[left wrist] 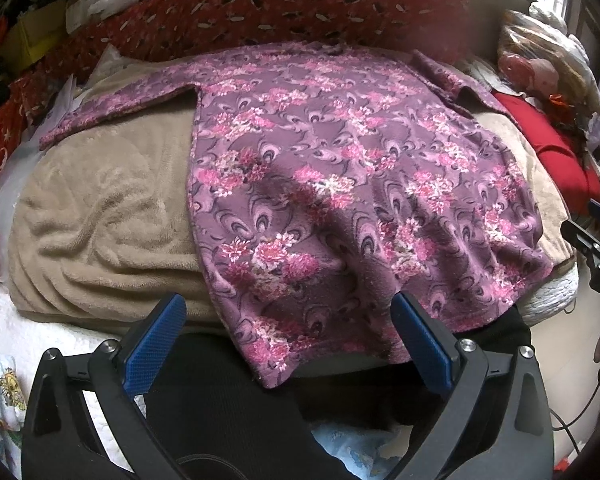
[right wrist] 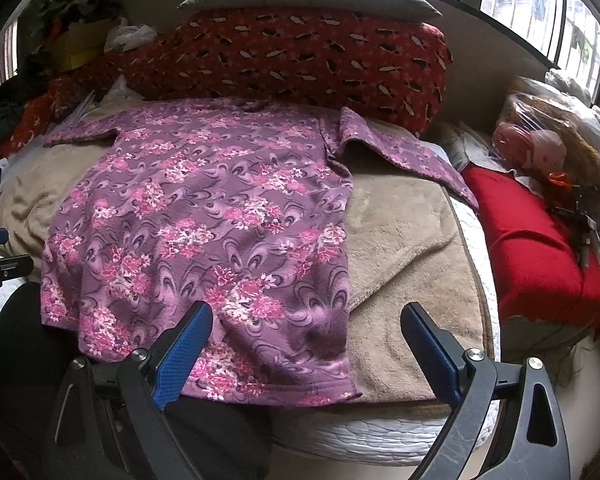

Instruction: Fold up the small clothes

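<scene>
A purple top with pink flowers lies spread flat on a beige fleece blanket, both sleeves out to the sides, hem toward me. It also shows in the right wrist view. My left gripper is open and empty, just above the hem's left part. My right gripper is open and empty, above the hem's right corner. The right gripper also shows at the right edge of the left wrist view.
A red patterned pillow lies behind the top. A red cushion and bagged items sit at the right. A black cloth lies under the hem. The white mattress edge runs in front.
</scene>
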`<state>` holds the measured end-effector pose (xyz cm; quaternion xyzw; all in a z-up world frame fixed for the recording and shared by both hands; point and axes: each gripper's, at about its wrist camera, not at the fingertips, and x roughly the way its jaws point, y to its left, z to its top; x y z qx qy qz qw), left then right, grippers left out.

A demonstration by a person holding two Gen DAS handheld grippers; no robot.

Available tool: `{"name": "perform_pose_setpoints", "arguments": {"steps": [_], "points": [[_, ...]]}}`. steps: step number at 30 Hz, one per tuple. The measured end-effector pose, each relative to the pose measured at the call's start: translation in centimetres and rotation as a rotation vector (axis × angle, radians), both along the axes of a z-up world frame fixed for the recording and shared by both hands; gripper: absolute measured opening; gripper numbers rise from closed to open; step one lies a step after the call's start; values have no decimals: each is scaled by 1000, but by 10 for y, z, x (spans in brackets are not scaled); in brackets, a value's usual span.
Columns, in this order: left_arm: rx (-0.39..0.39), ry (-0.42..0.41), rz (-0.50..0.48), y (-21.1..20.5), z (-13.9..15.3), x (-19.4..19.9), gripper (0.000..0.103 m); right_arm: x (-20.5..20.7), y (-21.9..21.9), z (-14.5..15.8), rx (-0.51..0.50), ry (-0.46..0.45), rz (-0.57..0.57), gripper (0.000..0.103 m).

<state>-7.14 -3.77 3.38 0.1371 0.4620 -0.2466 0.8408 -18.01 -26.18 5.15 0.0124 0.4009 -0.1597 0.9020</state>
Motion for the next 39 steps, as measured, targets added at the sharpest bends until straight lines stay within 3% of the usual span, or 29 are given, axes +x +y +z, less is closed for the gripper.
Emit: {"name": "perform_pose_setpoints", "arguments": {"steps": [19,32,35,39], "points": [[0,-4,-31,-4,0,-14,103,-1,3,3,12,-17,5,96],[18,48,-12,-1,-11,0,103,1,-6,-3,55,4,-10,96],[14,88,48,12,-16,19,103,4,-19,-11,86,26,-40,96],[-8,189,203,49,-30,58,103,5,-43,-26,146,58,-107,96]]}}
